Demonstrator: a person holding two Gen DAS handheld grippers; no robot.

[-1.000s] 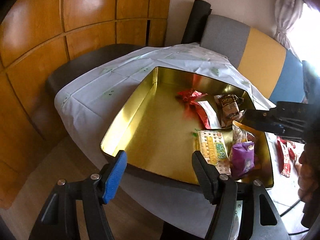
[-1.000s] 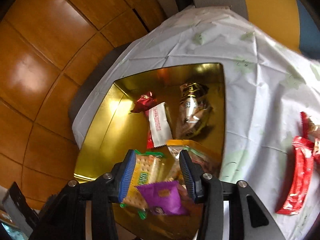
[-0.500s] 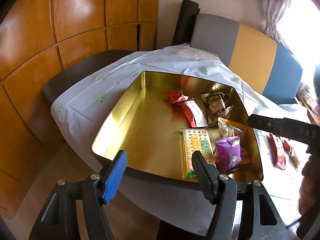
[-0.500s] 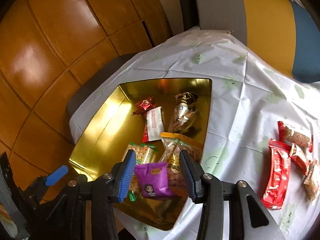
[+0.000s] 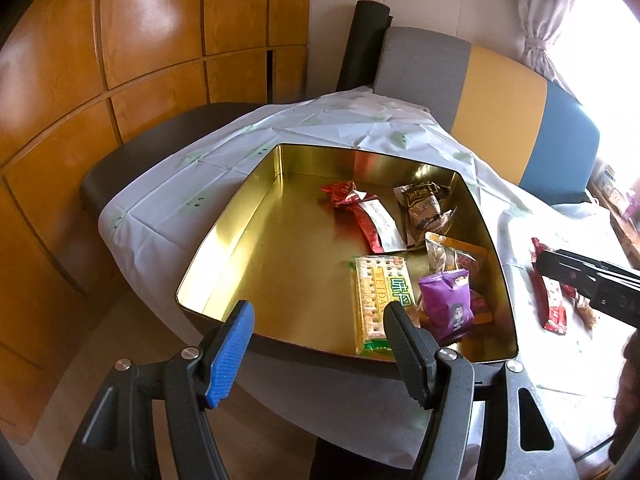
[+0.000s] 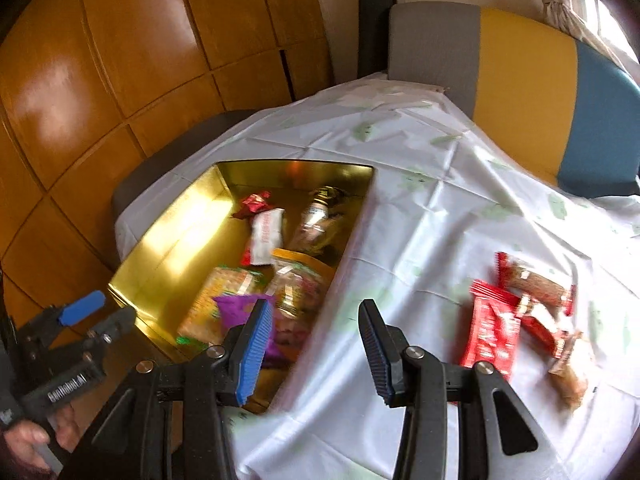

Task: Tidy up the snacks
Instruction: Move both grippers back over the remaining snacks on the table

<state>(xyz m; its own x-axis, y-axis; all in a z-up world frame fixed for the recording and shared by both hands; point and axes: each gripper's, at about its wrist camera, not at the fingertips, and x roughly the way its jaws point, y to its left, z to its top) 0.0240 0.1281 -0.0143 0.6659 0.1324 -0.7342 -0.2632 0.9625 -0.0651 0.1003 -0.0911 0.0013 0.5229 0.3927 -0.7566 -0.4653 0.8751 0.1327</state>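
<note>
A gold tin (image 5: 240,232) sits on the white-clothed table and holds several snacks: a purple packet (image 5: 446,306), a green cracker pack (image 5: 378,300), a red-and-white bar (image 5: 372,220) and a brown packet (image 5: 424,208). The tin also shows in the right wrist view (image 6: 168,236). Red snack bars (image 6: 494,328) lie loose on the cloth to its right. My left gripper (image 5: 320,340) is open and empty at the tin's near edge. My right gripper (image 6: 316,344) is open and empty above the cloth, between the tin and the red bars.
A grey, yellow and blue bench back (image 5: 500,96) stands behind the table. Wooden wall panels (image 5: 120,60) run along the left. A dark seat (image 5: 152,140) sits beside the table's left edge. A curtain (image 5: 536,20) hangs at the top right.
My right gripper has let go of the purple packet, which now lies in the tin, and has swung right toward the red bars. My left gripper has drawn back a little.
</note>
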